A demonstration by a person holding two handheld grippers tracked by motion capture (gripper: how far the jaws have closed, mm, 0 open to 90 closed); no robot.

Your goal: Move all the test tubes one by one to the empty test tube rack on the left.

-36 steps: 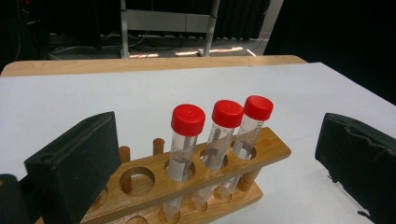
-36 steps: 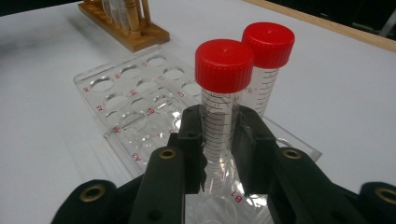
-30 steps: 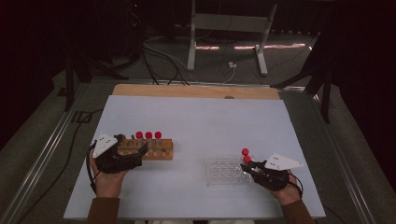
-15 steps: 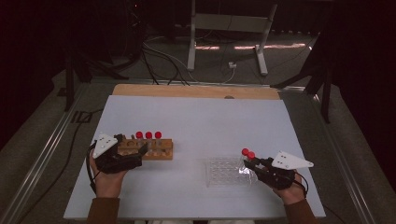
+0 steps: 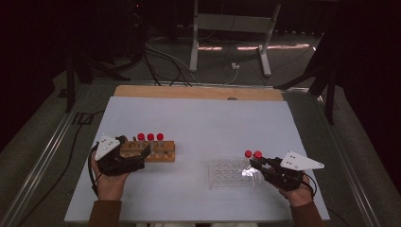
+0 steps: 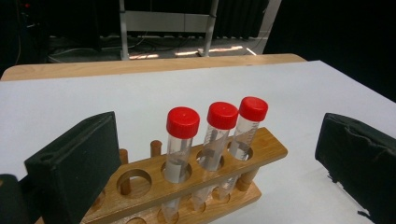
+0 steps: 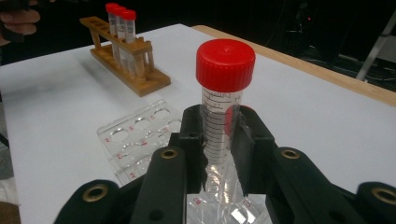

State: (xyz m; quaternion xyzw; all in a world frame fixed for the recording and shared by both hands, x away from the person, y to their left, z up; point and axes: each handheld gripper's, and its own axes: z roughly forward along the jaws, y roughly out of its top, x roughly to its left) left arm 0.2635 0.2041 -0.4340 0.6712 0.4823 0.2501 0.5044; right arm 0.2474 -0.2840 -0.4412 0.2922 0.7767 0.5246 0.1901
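**Red-capped tube gripped over clear rack**

High view: right gripper (image 5: 257,166) at the clear plastic rack (image 5: 222,174) near the table's (image 5: 213,123) front right; left gripper (image 5: 137,156) at the wooden rack (image 5: 163,152).

Left gripper view: jaws spread wide, clasping nothing, flanking the wooden rack (image 6: 187,186) with three capped tubes (image 6: 212,135).

Right gripper view: jaws clenched on one upright red-capped tube (image 7: 223,100), just above the clear plastic rack (image 7: 135,140).
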